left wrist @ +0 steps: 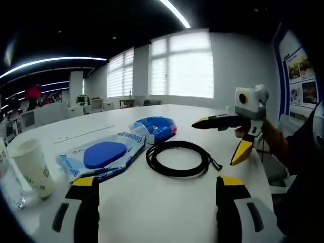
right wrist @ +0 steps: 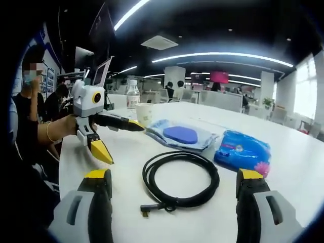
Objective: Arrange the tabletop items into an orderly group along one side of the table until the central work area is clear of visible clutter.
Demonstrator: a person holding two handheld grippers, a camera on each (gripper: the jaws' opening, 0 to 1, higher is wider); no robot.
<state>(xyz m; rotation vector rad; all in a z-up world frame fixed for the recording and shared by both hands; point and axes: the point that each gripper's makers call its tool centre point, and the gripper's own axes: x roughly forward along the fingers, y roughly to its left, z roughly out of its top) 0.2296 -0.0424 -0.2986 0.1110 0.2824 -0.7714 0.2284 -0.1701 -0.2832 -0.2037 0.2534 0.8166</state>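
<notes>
The left gripper (left wrist: 157,187) has two grey jaws with black sides and yellow tips. The right gripper (right wrist: 174,183) looks the same: grey, black, yellow at the tips. Seen from across, each has thin black arms ending in yellow points. The person wears a dark sleeve (left wrist: 304,167) and a thin gold bracelet (right wrist: 48,132).

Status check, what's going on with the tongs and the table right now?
Left tongs open, right tongs open, both empty. Coiled black cable mid-table, blue packets and paper cup still loose. Nothing blocking.
</notes>
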